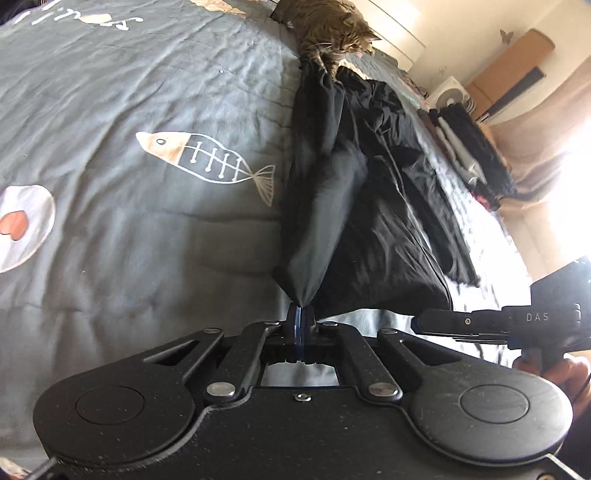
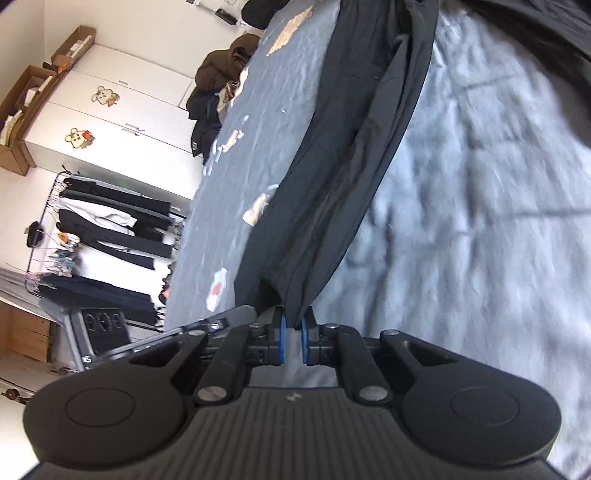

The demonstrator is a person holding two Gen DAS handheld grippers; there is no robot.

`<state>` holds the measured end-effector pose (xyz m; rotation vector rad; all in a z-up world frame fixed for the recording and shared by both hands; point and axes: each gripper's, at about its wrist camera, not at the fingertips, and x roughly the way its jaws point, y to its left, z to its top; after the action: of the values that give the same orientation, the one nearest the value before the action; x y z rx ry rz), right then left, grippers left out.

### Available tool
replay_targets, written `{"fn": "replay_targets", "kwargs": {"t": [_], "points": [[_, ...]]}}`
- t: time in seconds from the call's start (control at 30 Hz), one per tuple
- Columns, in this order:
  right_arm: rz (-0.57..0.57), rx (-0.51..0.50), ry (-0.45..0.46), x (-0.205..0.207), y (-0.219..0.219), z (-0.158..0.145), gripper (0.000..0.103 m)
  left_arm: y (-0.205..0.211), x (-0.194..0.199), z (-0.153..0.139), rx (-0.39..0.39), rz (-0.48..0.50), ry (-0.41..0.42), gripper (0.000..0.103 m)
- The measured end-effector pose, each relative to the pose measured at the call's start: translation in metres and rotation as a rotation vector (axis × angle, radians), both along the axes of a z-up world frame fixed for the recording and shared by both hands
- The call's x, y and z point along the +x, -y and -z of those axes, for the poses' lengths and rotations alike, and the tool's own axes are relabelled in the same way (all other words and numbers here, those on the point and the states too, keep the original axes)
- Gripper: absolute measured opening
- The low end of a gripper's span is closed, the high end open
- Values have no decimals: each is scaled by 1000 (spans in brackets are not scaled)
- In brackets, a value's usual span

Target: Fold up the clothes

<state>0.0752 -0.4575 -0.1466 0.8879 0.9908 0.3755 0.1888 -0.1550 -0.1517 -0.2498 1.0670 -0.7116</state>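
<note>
This is a bedroom in a home. A wide bed under a grey quilted cover (image 1: 147, 92) printed with white fish skeletons fills most of the left wrist view, and a long-haired tabby cat (image 1: 334, 31) sits at its far end. In the right wrist view, tall white wardrobe doors with cartoon mouse stickers (image 2: 110, 110) stand at far left, brown cardboard boxes (image 2: 22, 107) on top. Below them hangs a metal clothes rack of dark garments (image 2: 107, 229).

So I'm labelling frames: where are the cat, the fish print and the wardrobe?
cat (image 1: 334, 31): left wrist view, its back.
fish print (image 1: 207, 160): left wrist view, its ribs.
wardrobe (image 2: 122, 110): right wrist view, a door.
</note>
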Motion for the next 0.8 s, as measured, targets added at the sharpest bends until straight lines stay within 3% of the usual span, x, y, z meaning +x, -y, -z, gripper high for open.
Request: {"fn": "replay_targets", "kwargs": {"t": [0.13, 0.2, 0.27, 0.33, 0.47, 0.7, 0.8], "points": [[15, -104, -37, -3, 5, 8, 12, 5, -2, 3, 57, -21, 36, 3], [13, -151, -43, -6, 7, 7, 15, 7, -6, 1, 92, -16, 76, 13], [-1, -189, -33, -10, 8, 2, 24, 7, -10, -3, 120, -22, 127, 40], [-8, -216, -5, -14, 12, -6, 39, 7, -11, -10, 132, -28, 181, 48], [12, -267, 69, -13, 25, -22, 52, 19, -5, -31, 133, -15, 302, 47], [39, -360, 188, 21, 49, -41, 64, 114, 5, -59, 353, 156, 687, 47], [10, -399, 232, 44, 61, -48, 66, 155, 14, -51, 399, 214, 764, 47]]}}
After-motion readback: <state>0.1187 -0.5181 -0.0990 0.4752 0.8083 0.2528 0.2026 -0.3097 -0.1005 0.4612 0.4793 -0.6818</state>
